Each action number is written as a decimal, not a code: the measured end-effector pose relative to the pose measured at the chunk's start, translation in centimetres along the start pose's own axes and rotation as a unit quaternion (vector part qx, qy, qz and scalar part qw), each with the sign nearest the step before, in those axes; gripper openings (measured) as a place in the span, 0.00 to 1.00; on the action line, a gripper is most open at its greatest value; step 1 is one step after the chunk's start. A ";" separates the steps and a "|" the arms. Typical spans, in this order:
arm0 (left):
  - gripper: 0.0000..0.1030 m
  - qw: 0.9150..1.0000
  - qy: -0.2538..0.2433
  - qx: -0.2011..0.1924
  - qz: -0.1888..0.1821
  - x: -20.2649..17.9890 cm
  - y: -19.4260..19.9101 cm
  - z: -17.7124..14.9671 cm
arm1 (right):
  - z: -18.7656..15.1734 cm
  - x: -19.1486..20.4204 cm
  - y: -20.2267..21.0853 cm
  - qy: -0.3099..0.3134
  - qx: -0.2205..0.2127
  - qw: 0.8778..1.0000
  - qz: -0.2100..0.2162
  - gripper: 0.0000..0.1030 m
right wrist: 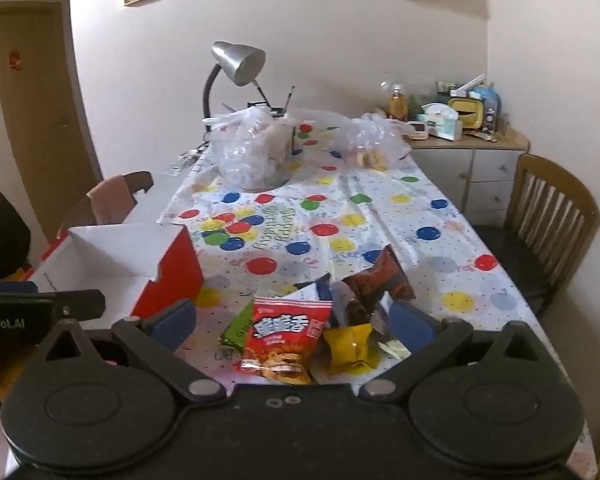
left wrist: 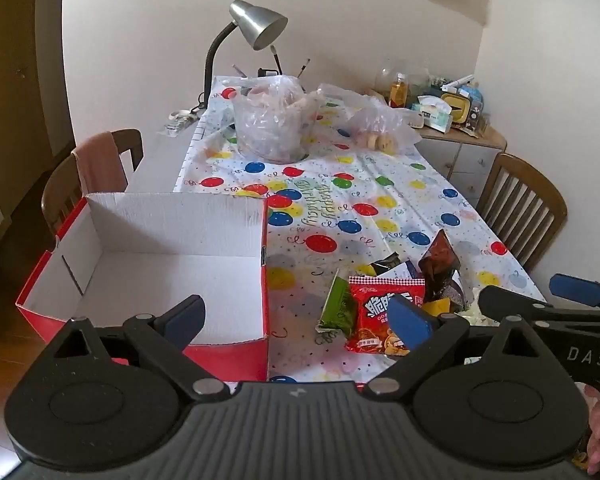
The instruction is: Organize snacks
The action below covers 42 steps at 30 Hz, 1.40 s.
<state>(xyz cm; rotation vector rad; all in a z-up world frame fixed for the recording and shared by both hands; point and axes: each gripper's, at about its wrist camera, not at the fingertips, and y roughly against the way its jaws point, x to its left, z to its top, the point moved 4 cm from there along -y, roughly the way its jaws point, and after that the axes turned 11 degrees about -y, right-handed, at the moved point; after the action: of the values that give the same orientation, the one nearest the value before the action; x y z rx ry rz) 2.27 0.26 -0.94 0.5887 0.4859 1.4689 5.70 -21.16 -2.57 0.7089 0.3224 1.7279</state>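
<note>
A pile of snack packets lies at the near end of the table: a red packet [left wrist: 382,322] [right wrist: 286,340], a green one [left wrist: 337,304] [right wrist: 236,330], a yellow one [right wrist: 350,348] and a dark brown one [left wrist: 440,260] [right wrist: 384,276]. An empty red box with a white inside [left wrist: 172,272] [right wrist: 120,264] stands to their left. My left gripper [left wrist: 300,318] is open above the box's right wall, nothing between its pads. My right gripper [right wrist: 294,322] is open just above and short of the pile, holding nothing. Its fingers [left wrist: 540,308] also show in the left wrist view.
The table carries a balloon-print cloth [left wrist: 340,200] [right wrist: 340,216]. Clear plastic bags [left wrist: 272,120] [right wrist: 256,148] and a desk lamp [left wrist: 256,28] [right wrist: 236,64] stand at the far end. Wooden chairs [left wrist: 520,208] [right wrist: 548,216] flank the table; a cluttered cabinet [right wrist: 472,140] is back right.
</note>
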 end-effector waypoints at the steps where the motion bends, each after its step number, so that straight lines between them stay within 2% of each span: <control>1: 0.95 1.000 0.002 0.000 0.001 -0.2 0.1 0.0 | 0.1 0.3 0.0 0.001 0.000 1.000 0.003 1.00; 8: 0.95 1.000 0.012 0.006 0.004 0.4 -0.9 0.2 | 0.2 0.8 -0.3 0.002 0.010 1.000 0.025 1.00; 16: 0.95 1.000 0.016 0.004 0.009 -0.2 -0.1 0.0 | 0.0 1.1 -0.6 0.003 0.024 0.999 0.036 1.00; 42: 0.95 1.000 0.020 0.012 0.008 -0.9 -0.2 0.0 | 0.3 0.7 -1.0 -0.002 0.039 0.999 0.034 0.99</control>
<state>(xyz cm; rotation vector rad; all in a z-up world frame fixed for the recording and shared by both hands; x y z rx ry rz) 2.42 -0.63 -1.12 0.5846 0.5314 1.4933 6.56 -20.27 -2.64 0.7870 0.3684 1.7870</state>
